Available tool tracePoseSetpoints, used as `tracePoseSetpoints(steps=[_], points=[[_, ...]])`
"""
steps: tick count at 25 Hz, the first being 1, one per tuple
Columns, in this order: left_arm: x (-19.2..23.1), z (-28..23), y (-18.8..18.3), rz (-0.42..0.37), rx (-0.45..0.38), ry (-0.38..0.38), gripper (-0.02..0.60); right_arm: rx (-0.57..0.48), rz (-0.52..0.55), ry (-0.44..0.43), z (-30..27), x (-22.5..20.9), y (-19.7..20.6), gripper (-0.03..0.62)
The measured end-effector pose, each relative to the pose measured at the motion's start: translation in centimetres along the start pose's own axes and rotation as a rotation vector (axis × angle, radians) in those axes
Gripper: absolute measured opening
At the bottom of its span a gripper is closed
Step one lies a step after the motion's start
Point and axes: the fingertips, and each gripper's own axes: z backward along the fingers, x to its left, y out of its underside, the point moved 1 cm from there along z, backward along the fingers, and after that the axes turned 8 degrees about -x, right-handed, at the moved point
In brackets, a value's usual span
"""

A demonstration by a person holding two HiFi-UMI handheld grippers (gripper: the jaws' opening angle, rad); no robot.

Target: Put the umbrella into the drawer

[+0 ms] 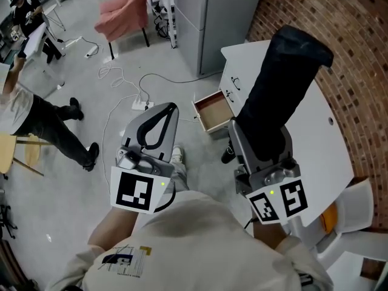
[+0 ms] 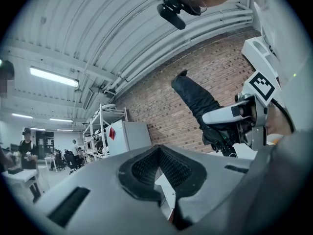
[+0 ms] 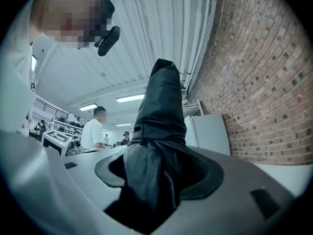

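The black umbrella (image 3: 161, 106) is clamped upright in the right tool (image 3: 154, 185). The left tool (image 1: 156, 126) is closed on nothing; the open drawer (image 1: 212, 113) is seen ahead of it.

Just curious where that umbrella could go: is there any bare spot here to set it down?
The open drawer looks bare inside, between the white cabinet and the floor. The white tabletop beside the brick wall is bare too. Crowded: the floor left of the drawer, strewn with cables.
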Motion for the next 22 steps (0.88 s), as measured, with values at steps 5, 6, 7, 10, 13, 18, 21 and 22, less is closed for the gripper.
tracePoseSetpoints(steps=[5,6,7,10,13,18,21,22], points=[[4.7,-4.1,1.9,0.014,0.016,0.018,0.008,0.026,-0.001,0.023,-5.9,-1.6,1.5,0.273],[5.5,-5.1,2.3,0.017,0.019,0.026,0.008,0.032,0.000,0.030,-7.1,-2.0,1.9,0.273],[6.4,-6.0,2.8,0.022,0.021,0.035,0.008,0.038,0.001,0.039,-8.2,-2.4,2.2,0.273],[8.8,-8.8,4.5,0.035,0.030,0.063,0.008,0.057,0.003,0.070,-11.6,-3.6,3.6,0.273],[11.2,-11.7,6.4,0.050,0.047,0.097,0.008,0.084,0.005,0.112,-14.9,-5.3,5.3,0.273],[14.8,-17.0,9.5,0.060,0.067,0.158,0.008,0.131,-0.011,0.181,-20.1,-8.2,8.5,0.273],[16.5,-19.5,11.7,0.077,0.079,0.194,0.008,0.165,-0.030,0.223,-22.5,-9.6,10.8,0.273],[17.0,-20.2,12.4,0.085,0.082,0.204,0.008,0.176,-0.036,0.235,-23.2,-10.1,11.5,0.273]])
